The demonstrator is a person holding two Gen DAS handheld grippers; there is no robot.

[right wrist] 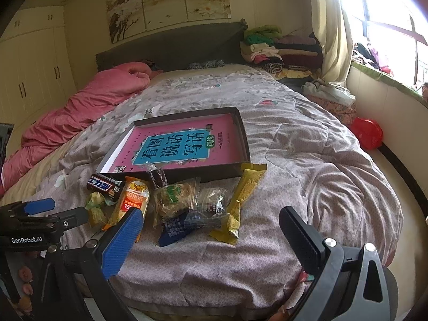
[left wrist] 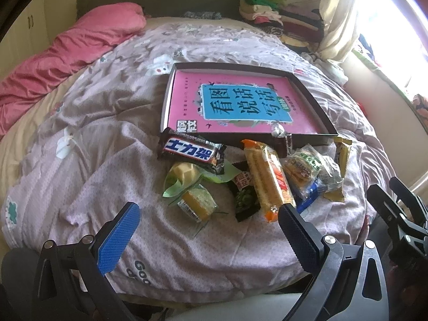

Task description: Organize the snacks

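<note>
We see one big bed (right wrist: 307,160) with one flat box (right wrist: 242,131) on it. One pile of snacks (right wrist: 176,200) lies by the box; the orange pack (left wrist: 267,176) points toward it. Our left gripper (left wrist: 208,214) and right gripper (right wrist: 211,222) are both wide apart, holding nothing.

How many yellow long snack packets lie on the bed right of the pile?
1: the yellow packet lies at the pile's right edge, its top end near the box corner. Others may be hidden underneath.

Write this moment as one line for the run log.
phase: start | left gripper: open, empty | right gripper: open, empty | snacks: on quilt | box: holds pink book
</note>
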